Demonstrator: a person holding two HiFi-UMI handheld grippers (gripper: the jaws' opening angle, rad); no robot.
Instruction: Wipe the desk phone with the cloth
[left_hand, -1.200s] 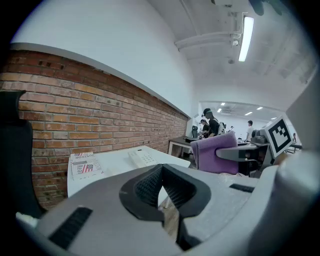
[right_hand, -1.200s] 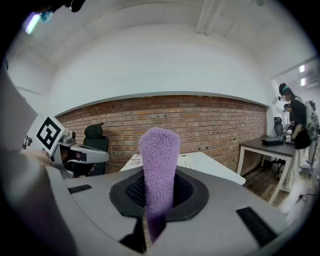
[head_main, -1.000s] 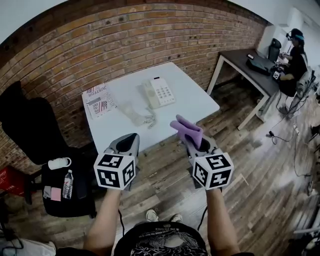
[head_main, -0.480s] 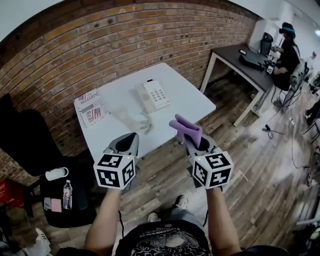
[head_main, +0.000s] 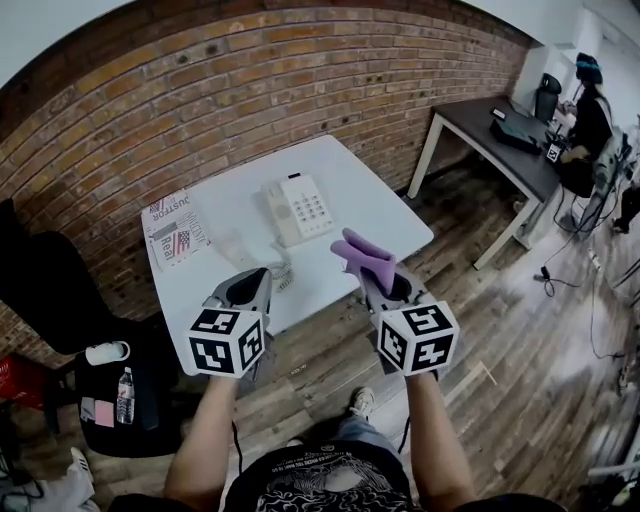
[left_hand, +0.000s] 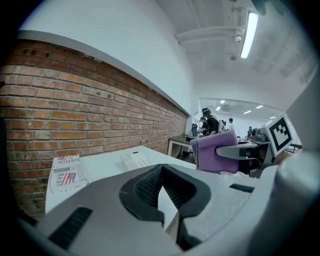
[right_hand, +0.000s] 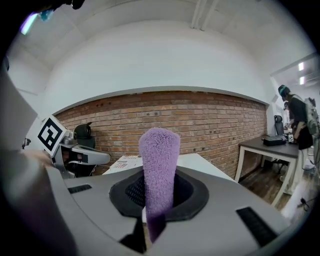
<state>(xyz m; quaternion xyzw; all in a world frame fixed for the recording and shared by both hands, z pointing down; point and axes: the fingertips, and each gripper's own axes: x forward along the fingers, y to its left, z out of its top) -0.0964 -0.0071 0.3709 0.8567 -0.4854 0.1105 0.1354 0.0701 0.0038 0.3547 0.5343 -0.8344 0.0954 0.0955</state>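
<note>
Closer in the head view, the surface (head_main: 345, 185) and desk phone (head_main: 297, 207) now lie just beyond the grippers; wiping can start soon. Left gripper view: left hand-held gripper (left_hand: 167, 210) pressed together, empty. Right gripper view: right hand-held gripper (right_hand: 151, 217) pinches the purple cloth (right_hand: 159, 160).

The desk phone (head_main: 297, 208) lies on the table (head_main: 375, 200), right of a newspaper (head_main: 177, 228). The left gripper (head_main: 256, 280) and the right gripper (head_main: 378, 285), cloth (head_main: 362, 255) in it, hang at the near edge.
</note>
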